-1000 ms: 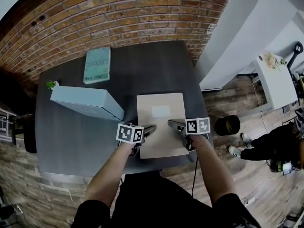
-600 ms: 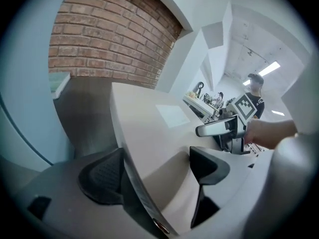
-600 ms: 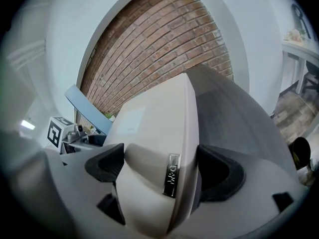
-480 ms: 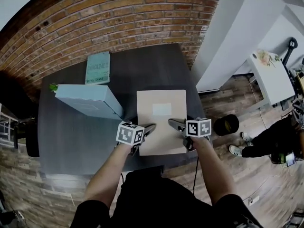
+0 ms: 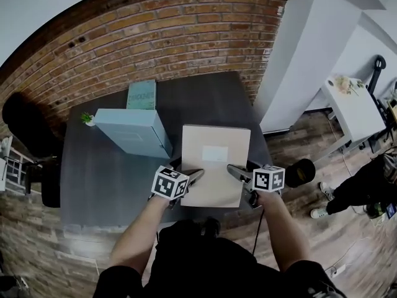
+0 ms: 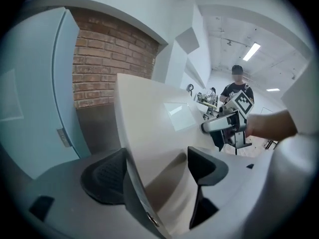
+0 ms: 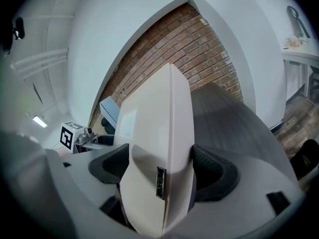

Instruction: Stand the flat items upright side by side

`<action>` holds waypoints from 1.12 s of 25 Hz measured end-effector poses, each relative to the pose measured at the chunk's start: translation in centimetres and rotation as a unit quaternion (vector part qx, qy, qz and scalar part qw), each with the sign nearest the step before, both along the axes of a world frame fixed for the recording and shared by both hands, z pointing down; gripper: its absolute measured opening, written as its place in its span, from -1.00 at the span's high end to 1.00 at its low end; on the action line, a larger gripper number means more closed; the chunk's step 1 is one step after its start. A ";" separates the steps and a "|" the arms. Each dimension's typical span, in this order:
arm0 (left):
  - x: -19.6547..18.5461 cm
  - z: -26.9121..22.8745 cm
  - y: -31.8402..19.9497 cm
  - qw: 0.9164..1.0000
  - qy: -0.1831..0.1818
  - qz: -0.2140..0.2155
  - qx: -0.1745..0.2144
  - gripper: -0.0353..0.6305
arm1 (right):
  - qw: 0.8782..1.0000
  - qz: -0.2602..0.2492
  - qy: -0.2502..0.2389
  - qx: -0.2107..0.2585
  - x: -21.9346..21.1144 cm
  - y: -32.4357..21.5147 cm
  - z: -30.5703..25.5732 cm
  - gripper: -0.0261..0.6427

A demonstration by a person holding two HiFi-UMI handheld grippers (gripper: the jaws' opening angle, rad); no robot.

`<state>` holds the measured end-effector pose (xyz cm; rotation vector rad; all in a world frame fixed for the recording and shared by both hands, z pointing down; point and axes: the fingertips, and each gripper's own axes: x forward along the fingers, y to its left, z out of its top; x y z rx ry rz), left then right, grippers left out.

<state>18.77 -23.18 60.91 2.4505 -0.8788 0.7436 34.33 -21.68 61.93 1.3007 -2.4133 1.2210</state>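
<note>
Grips the near left corner of the flat beige box [image 5: 215, 166] with the left claw [image 5: 197, 175], one pad on each face, having just clenched tighter on it. Grips the near right corner the same way with the right claw [image 5: 232, 169], likewise just clenched tighter, with the box's edge wedged between the pads. Holds the box's near edge up off the right half of the dark grey counter [image 5: 105, 185]; cannot tell whether the far edge rests on the top. Shows a pale rectangular label on the box's upper face.

Just left of it, sees a light blue box [image 5: 133, 132] standing on the counter, close beside the beige one but apart. Behind that, sees a teal book [image 5: 141, 95] near the counter's far edge and a small green plant [image 5: 87, 117] at the blue box's far left corner.

Farther back, meets a red brick wall [image 5: 155, 36]. Off to the right, sees a black round object [image 5: 300, 171] on the wood floor and, beyond it, a white side table [image 5: 356, 107].
</note>
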 end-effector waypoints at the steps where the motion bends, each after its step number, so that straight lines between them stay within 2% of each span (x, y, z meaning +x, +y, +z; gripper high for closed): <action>1: -0.3 -0.3 0.2 1.000 0.001 0.001 0.003 -0.31 | 1.000 0.000 -0.003 0.005 -0.3 0.4 -0.3 -0.27; 8: -3.1 -2.9 1.2 0.999 0.033 0.024 0.036 -0.30 | 0.999 0.018 -0.012 0.043 -3.0 2.6 -3.2 -0.25; 15: -8.8 -6.1 3.0 0.994 0.075 0.047 0.064 -0.31 | 0.997 0.023 -0.014 0.067 -8.7 5.6 -6.0 -0.22; 21: -15.0 -6.6 2.8 0.992 0.075 0.055 0.088 -0.31 | 0.995 0.029 -0.016 0.090 -14.8 5.6 -7.1 -0.22; 28: -21.4 -7.7 -0.1 0.991 0.062 0.034 0.109 -0.31 | 0.996 -0.002 0.008 0.093 -21.9 3.7 -7.4 -0.22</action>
